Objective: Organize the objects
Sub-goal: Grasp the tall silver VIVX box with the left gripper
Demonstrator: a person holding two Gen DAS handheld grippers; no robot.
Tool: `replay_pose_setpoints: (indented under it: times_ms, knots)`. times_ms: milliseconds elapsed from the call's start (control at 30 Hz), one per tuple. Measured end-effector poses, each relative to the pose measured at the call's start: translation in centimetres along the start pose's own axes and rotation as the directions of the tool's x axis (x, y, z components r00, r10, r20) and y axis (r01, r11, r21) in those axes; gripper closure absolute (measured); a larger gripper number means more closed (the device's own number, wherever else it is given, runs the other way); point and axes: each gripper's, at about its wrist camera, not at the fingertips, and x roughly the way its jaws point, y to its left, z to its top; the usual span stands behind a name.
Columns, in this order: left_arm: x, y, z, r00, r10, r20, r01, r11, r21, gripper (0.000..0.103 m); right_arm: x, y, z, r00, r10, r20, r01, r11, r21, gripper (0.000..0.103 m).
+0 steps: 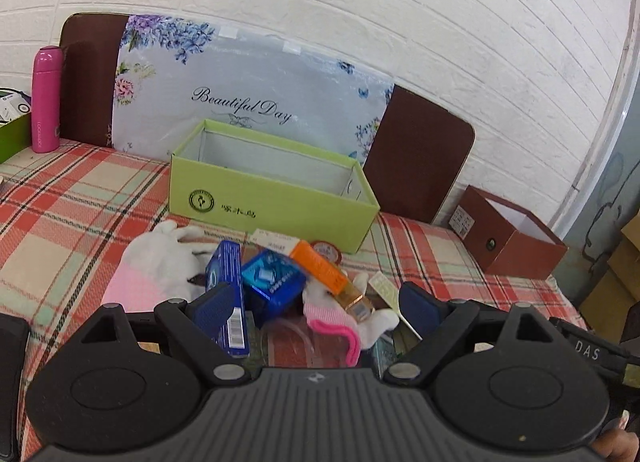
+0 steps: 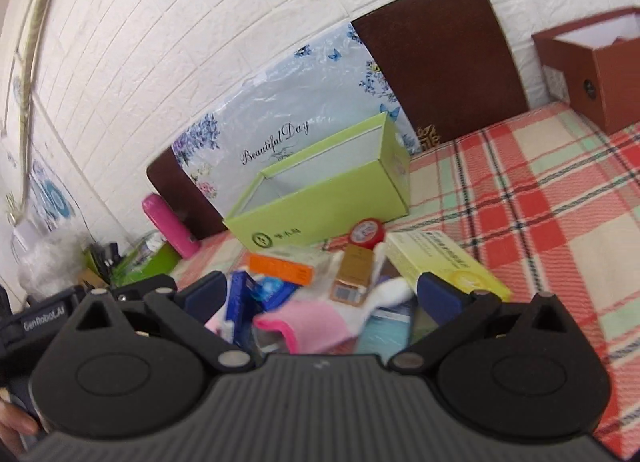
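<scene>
Green card forms the open box [image 1: 276,198] standing on the plaid surface [image 1: 60,222]; what shows of its pale inside holds nothing. Before it lies the clutter: a white-and-pink cloth [image 1: 156,266], blue boxes [image 1: 272,282], an orange box [image 1: 320,266]. Farther right, a brown box [image 1: 516,246] shows a white lining. Left hand-held gripper [image 1: 316,304] and right hand-held gripper [image 2: 320,294] both hang released over the pile, grasping nothing.

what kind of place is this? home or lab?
Probably a home room, not a lab: a red plaid tablecloth, a white brick-pattern wall, and a pink drinking flask beside household clutter.
</scene>
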Motion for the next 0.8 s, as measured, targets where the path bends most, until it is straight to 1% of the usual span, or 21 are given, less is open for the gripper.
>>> replay_pose_setpoints:
  times_ms: [100,233,300,367,433,533,600,667,767,800]
  knots:
    - [0.3,-0.4,-1.4,0.999,0.001,-0.038,0.000,1.000,0.012,0.011,-0.8,-0.6,-2.0,0.998,-0.058,-0.015,0.057,0.996,-0.071,0.000]
    - [0.9,-1.2,-3.3,0.996,-0.028,-0.089,0.031,0.999,0.034,0.011,-1.4,-2.1,-4.1,0.990,-0.131,-0.049,0.126,0.988,-0.091,0.000]
    - [1.4,-2.0,-4.1,0.994,-0.041,-0.106,0.048,0.997,0.059,0.011,-1.6,-2.9,-4.9,0.981,-0.186,-0.056,0.180,0.979,-0.096,0.000]
    - [1.9,-2.8,-4.8,0.992,-0.044,-0.118,0.055,0.995,0.088,0.011,-1.8,-3.7,-5.4,0.966,-0.251,-0.061,0.243,0.963,-0.116,0.000]
    - [2.5,-3.8,-5.4,0.990,-0.051,-0.135,0.067,0.991,0.116,0.011,-2.0,-4.4,-5.8,0.954,-0.292,-0.069,0.282,0.951,-0.123,0.000]
    - [3.6,-5.1,-6.2,0.985,-0.064,-0.159,0.087,0.986,0.141,0.011,-2.2,-5.1,-6.2,0.944,-0.322,-0.073,0.311,0.942,-0.125,0.000]
    - [4.7,-5.7,-6.7,0.985,-0.060,-0.163,0.085,0.984,0.154,0.011,-2.3,-5.6,-6.4,0.938,-0.338,-0.070,0.329,0.937,-0.119,0.000]
    - [6.0,-6.2,-7.2,0.983,-0.048,-0.177,0.078,0.983,0.168,0.012,-2.4,-6.1,-6.5,0.938,-0.339,-0.075,0.331,0.938,-0.101,0.000]
    - [8.1,-6.7,-7.9,0.978,-0.026,-0.208,0.066,0.980,0.187,0.025,-2.5,-6.4,-6.6,0.937,-0.339,-0.079,0.332,0.939,-0.095,0.000]
    - [8.7,-6.9,-8.1,0.975,-0.022,-0.221,0.066,0.979,0.193,0.032,-2.4,-6.4,-6.7,0.936,-0.343,-0.079,0.335,0.937,-0.101,0.000]
